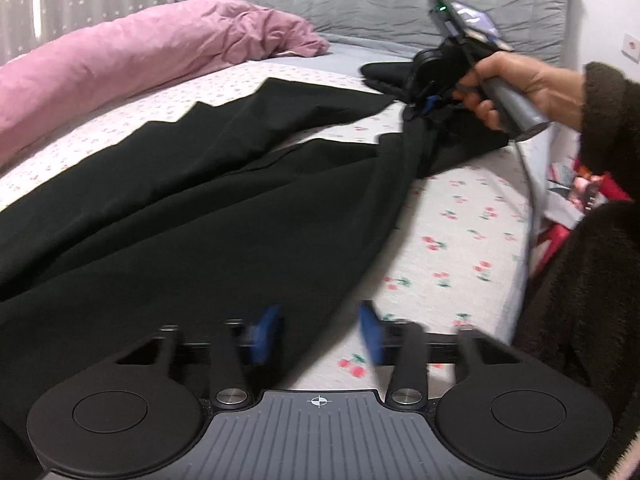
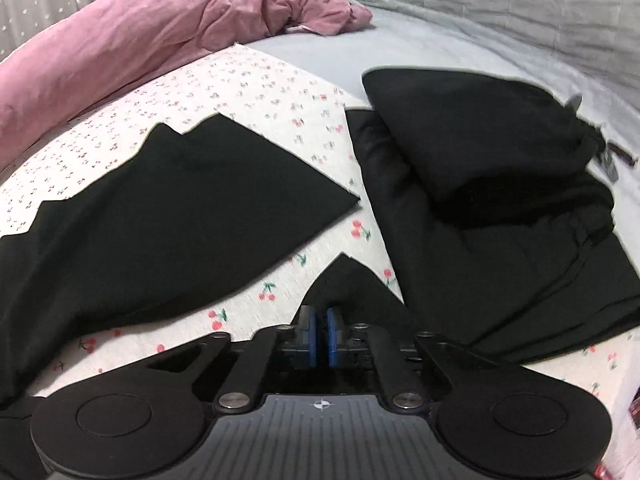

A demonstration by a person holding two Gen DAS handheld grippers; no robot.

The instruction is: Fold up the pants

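Observation:
Black pants (image 1: pixel 180 200) lie spread on a bed with a cherry-print sheet (image 1: pixel 460 240). My left gripper (image 1: pixel 320 334) is open, its blue pads astride the pants' near edge, low over the sheet. My right gripper (image 1: pixel 424 106), seen in the left wrist view, is shut on a bunched part of the pants and lifts it off the bed. In the right wrist view the right gripper (image 2: pixel 321 338) has its blue pads nearly together on a black fabric point (image 2: pixel 348 280). A folded black heap (image 2: pixel 480 152) lies beyond it.
A pink duvet (image 1: pixel 120 64) is rolled along the bed's far left side. A grey quilted headboard (image 1: pixel 400 0) stands at the back. The bed's right edge (image 1: pixel 516 264) is near, with red and printed items (image 1: pixel 580 192) beside it.

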